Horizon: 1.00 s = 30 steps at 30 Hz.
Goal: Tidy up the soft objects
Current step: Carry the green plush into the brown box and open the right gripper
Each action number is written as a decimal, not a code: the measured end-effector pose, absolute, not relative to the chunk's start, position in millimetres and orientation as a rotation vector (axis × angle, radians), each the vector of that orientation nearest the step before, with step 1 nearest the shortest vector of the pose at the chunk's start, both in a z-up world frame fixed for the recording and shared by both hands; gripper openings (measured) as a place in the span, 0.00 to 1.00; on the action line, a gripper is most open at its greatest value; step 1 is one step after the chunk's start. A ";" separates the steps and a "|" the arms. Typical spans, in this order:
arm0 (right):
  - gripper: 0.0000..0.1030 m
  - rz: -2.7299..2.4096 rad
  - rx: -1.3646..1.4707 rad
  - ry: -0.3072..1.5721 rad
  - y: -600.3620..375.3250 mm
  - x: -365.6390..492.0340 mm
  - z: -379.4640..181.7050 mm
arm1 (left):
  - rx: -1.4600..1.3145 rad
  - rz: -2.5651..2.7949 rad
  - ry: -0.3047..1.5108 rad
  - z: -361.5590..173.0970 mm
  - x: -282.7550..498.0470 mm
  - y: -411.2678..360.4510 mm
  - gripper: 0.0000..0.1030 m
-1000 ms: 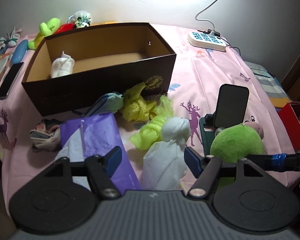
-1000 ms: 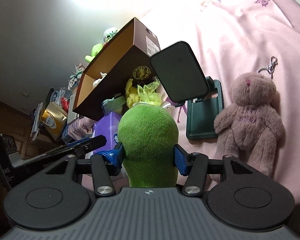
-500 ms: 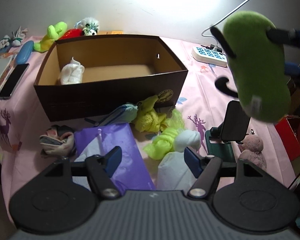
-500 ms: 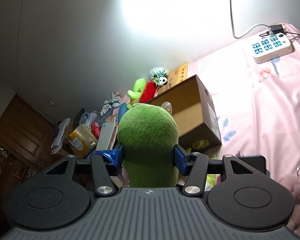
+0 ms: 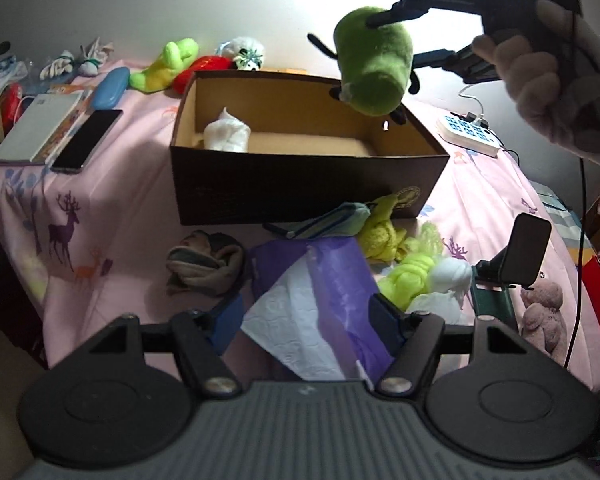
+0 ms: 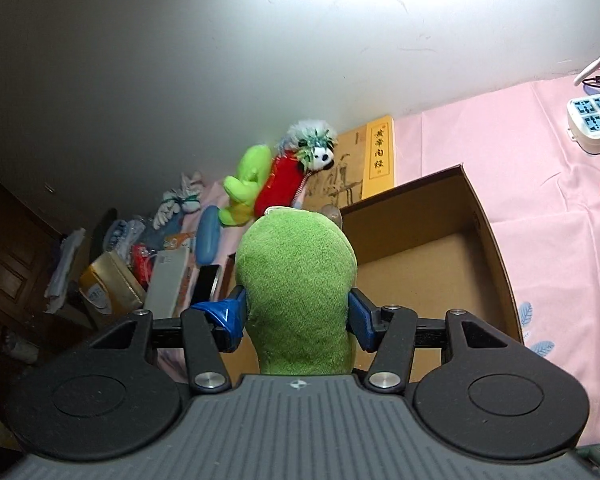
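A black smartphone [image 5: 87, 139] lies at the left of the frame on the pink deer-print cloth [image 5: 112, 192], just beside a grey book [image 5: 36, 126]. A blue case [image 5: 108, 94] sits above them. At upper right rests a white power strip [image 5: 469, 135]. At lower right stands a dark phone stand [image 5: 518, 256].

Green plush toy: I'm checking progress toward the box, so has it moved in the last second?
Yes. The green plush toy, down beside the phone stand earlier, now hangs above the box.

Green plush toy [image 5: 374, 74], brown box [image 5: 300, 184], pink deer-print cloth [image 5: 100, 184].
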State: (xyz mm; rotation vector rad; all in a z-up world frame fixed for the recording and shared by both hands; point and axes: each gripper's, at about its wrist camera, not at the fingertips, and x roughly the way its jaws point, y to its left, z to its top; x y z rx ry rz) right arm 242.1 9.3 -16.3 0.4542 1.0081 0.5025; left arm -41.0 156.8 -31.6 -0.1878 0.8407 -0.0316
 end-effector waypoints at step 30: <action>0.42 0.485 0.295 1.132 79.7 316.8 -99.5 | -0.255 0.089 0.925 -58.8 -16.5 208.5 0.69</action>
